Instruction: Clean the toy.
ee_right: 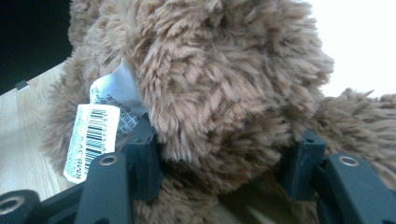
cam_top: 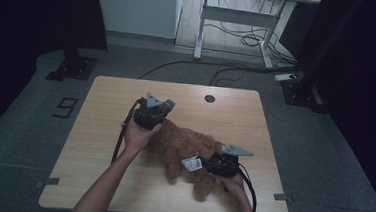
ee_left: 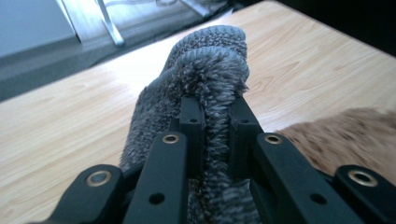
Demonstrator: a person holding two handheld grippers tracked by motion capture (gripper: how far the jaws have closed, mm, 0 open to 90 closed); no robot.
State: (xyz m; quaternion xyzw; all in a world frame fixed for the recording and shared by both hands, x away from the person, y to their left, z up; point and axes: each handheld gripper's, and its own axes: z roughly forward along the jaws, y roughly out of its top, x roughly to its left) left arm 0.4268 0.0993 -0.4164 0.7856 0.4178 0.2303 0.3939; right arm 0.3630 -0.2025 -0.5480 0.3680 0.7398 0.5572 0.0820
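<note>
High view first: a brown plush bear (cam_top: pixel 185 148) lies sprawled across the middle of the wooden table (cam_top: pixel 94 129), and the person has a tool on each end of it. The right gripper (cam_top: pixel 212 166) sits near the table's front edge, its jaws set moderately wide around one fat, furry limb of the bear (ee_right: pixel 219 93), pads pressing into the pile on both sides; that looks to me like an anchoring hold, meant to keep the toy from sliding or lifting while the other hand works. A white sewn-in label (ee_right: pixel 93 135) with a barcode hangs out just beside one jaw, so the grip is on the part of the toy that carries the tag. The left gripper (cam_top: pixel 162 106) is at the far end of the bear, near its upper body, raised a little off the tabletop. In the left gripper view its jaws stand narrow, pinched tight on a fold of grey fuzzy fabric (ee_left: pixel 210 65), which bunches up and curls over beyond the tips while the brown fur (ee_left: pixel 345 135) lies below and to one side. My guess is that the grey piece is a small garment or scarf belonging to the bear, and the thin pinch suits pulling soft cloth along or off; which of these I cannot tell.
</note>
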